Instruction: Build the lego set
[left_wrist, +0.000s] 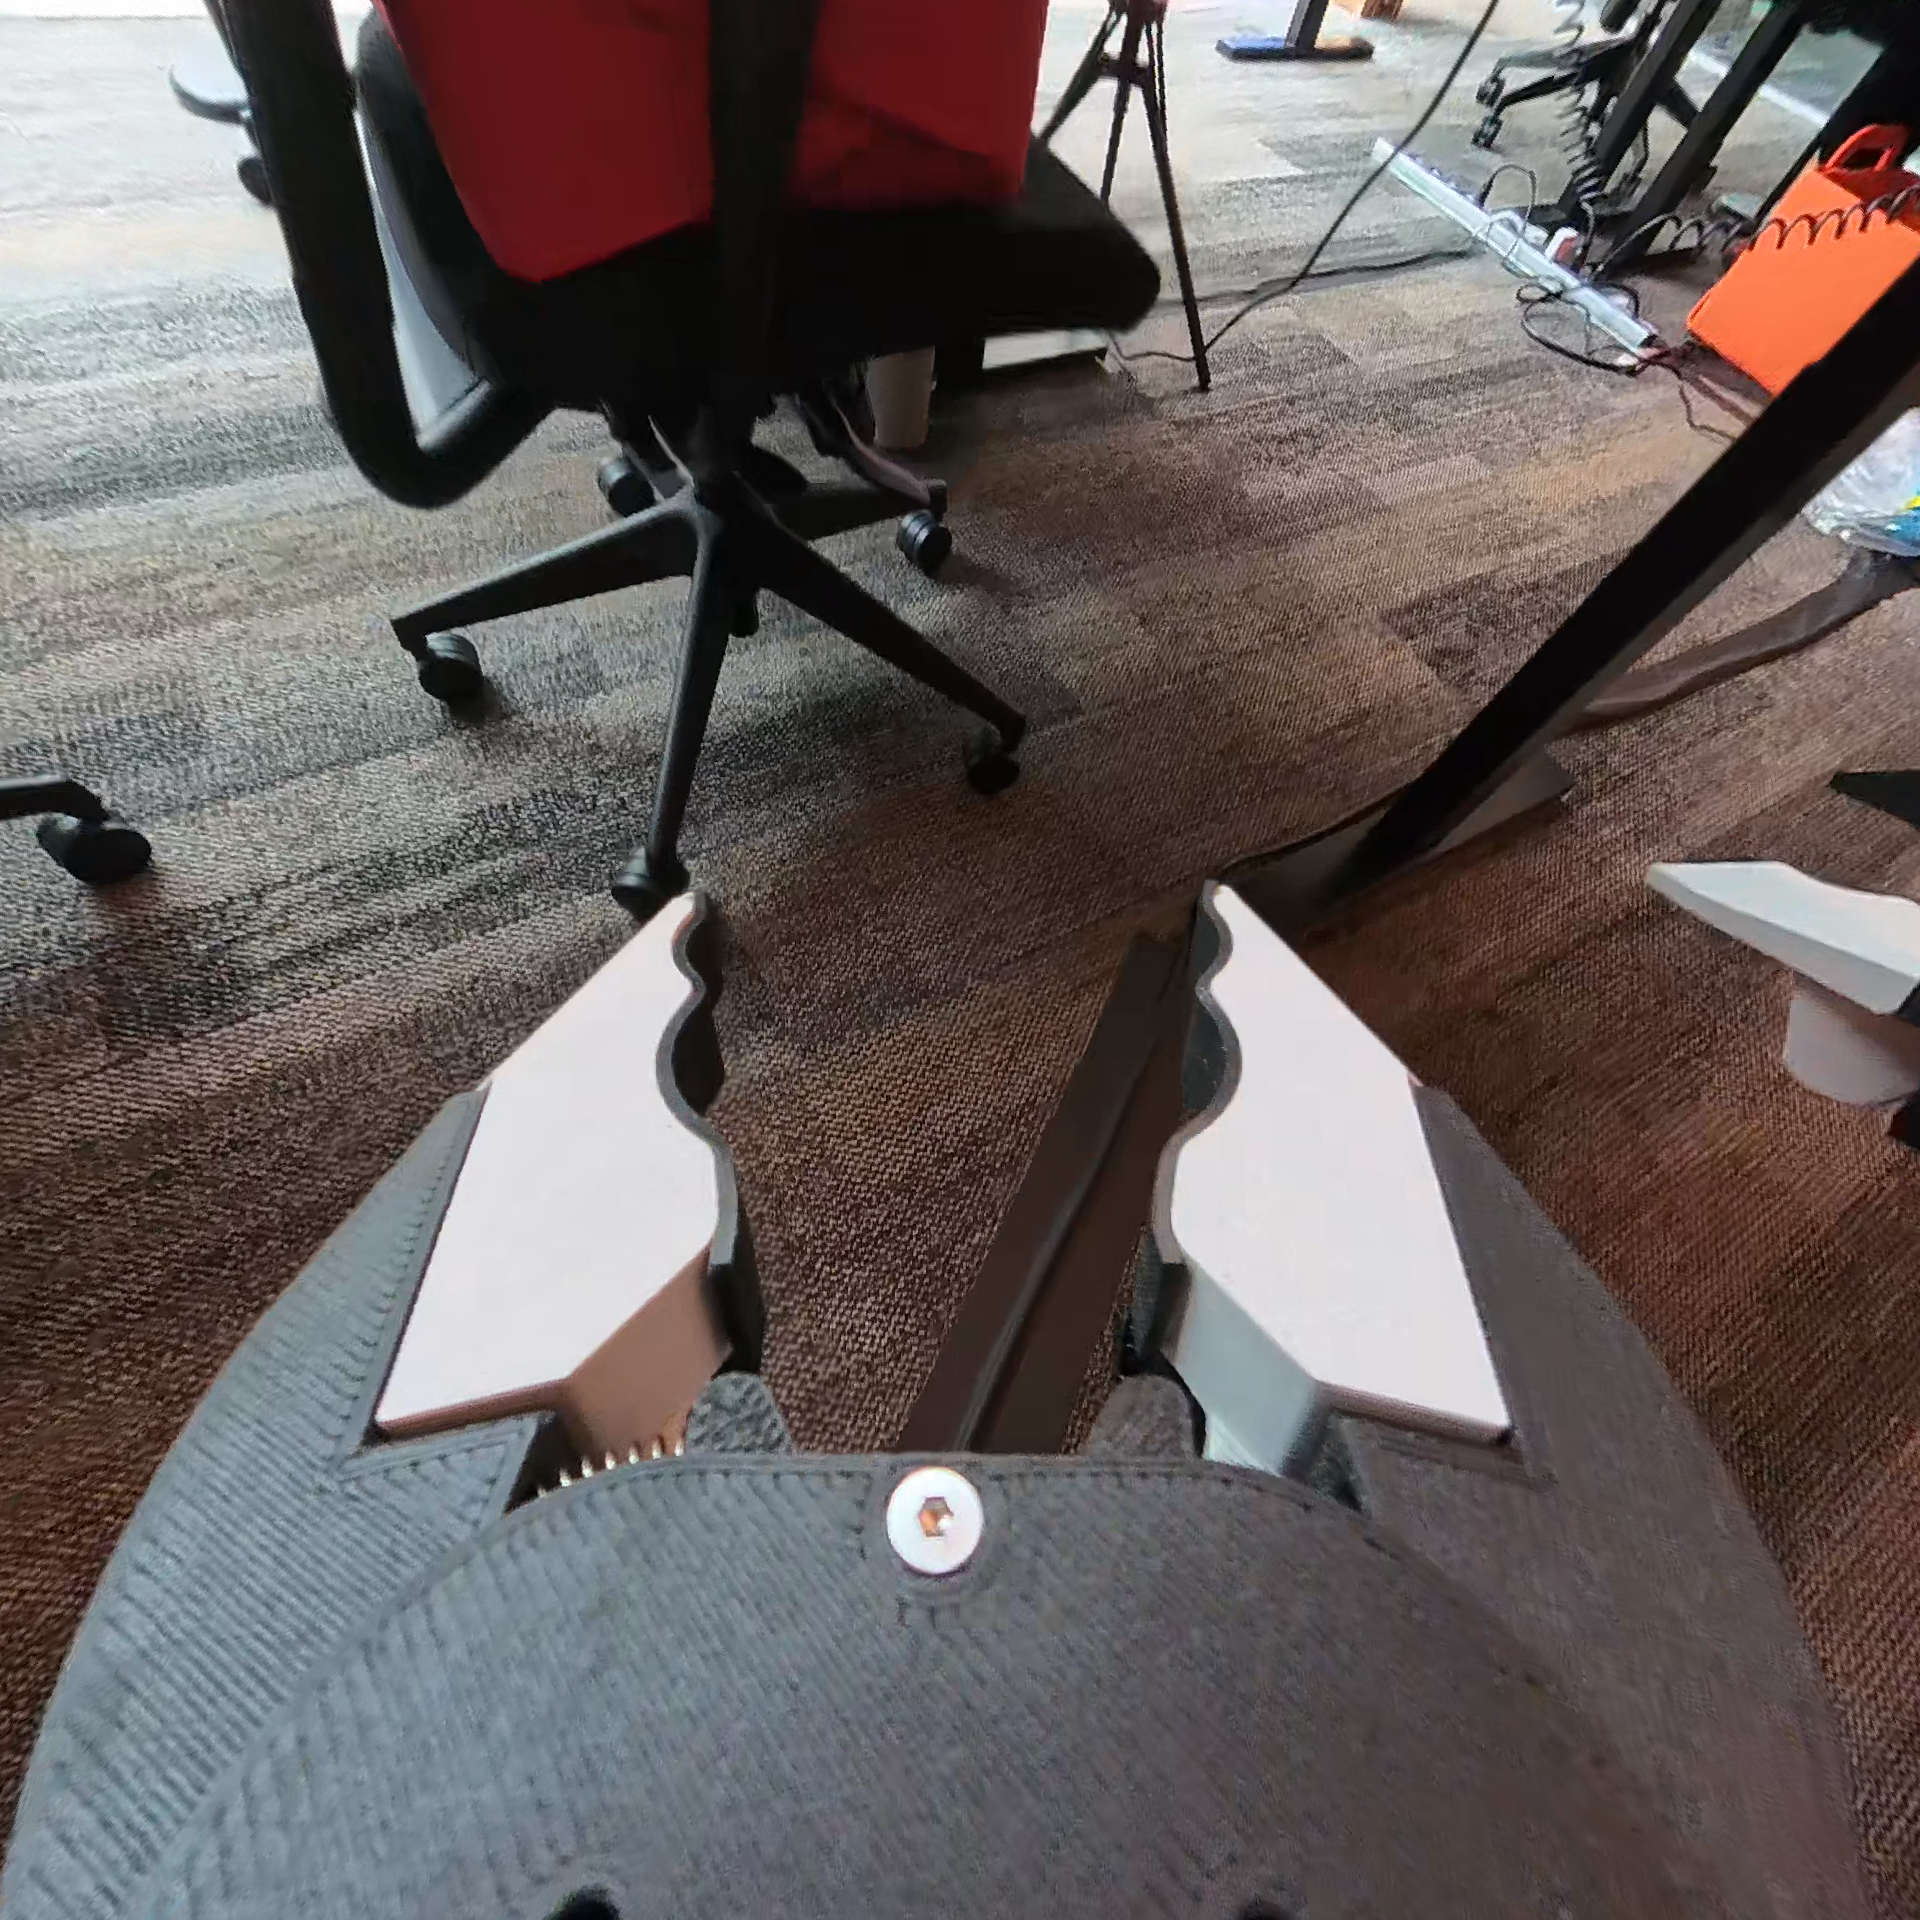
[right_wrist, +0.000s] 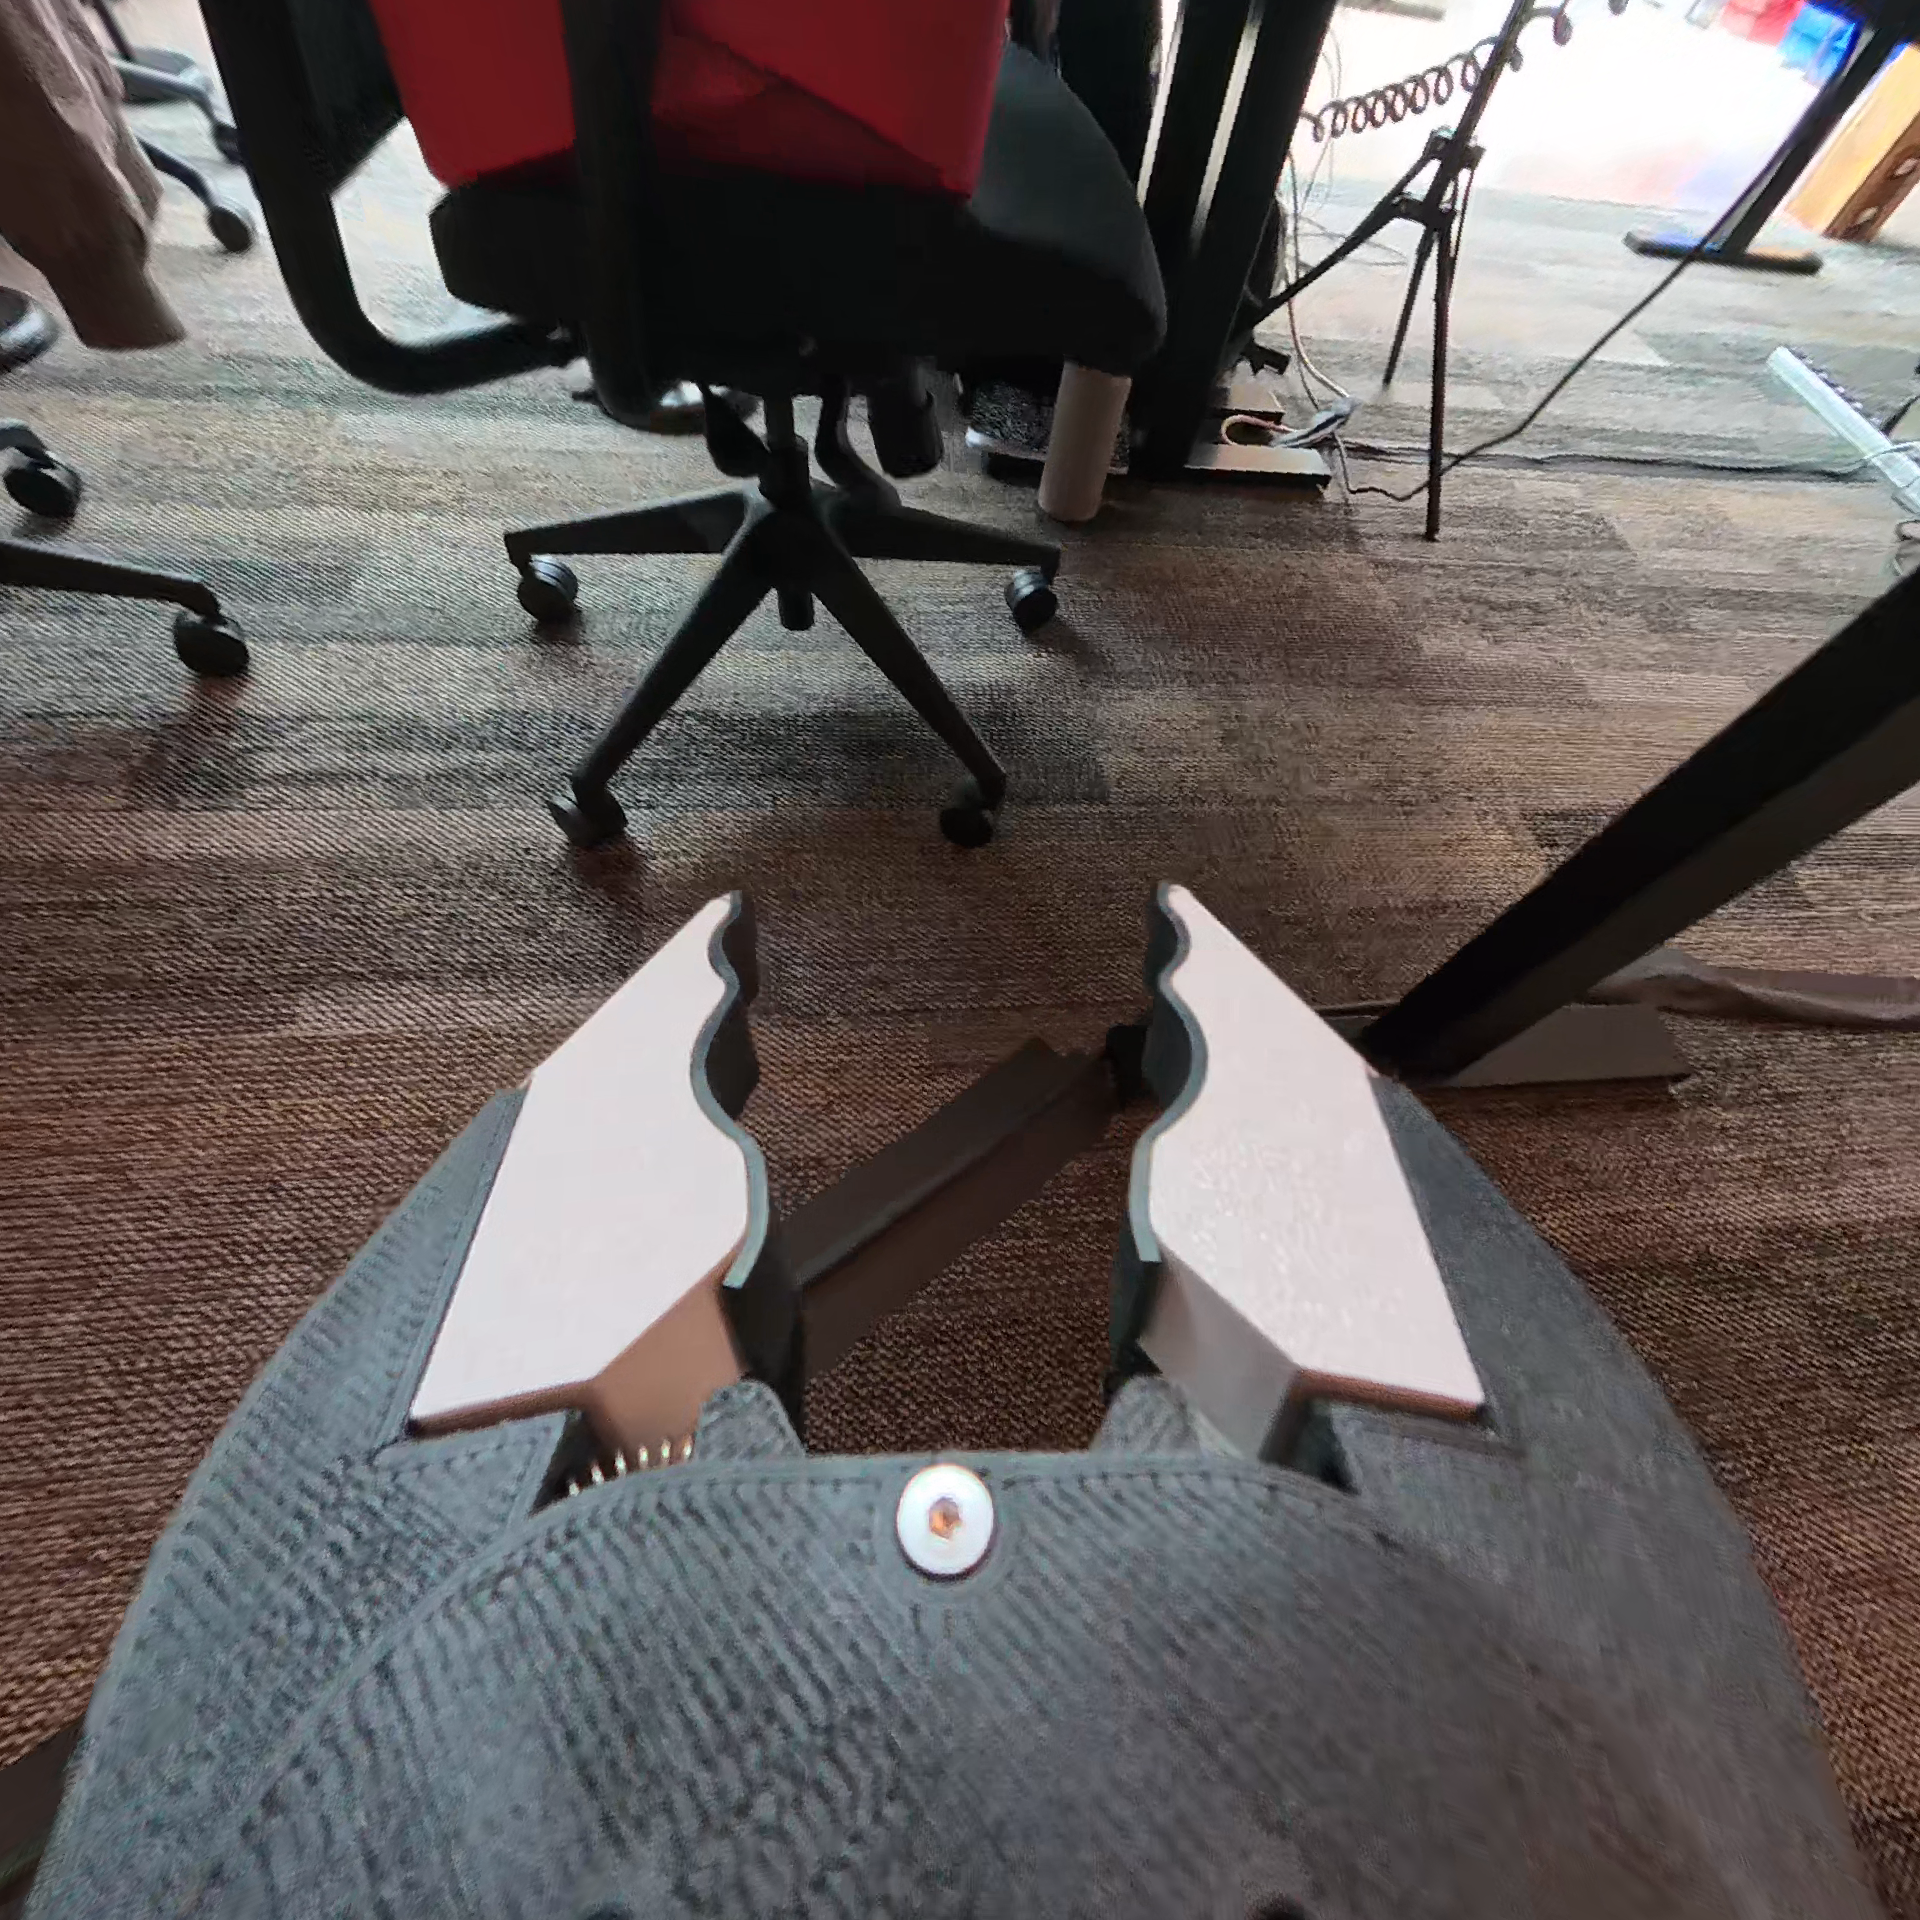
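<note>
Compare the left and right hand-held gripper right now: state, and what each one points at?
The left hand-held gripper looks along the carpet with the office chair off to its left; the right hand-held gripper faces that chair nearly head-on. The left view catches an orange bag far right; the right view shows none. Shared: both are open and empty, held low over the floor, with a dark table leg at right. No lego shows.
</note>
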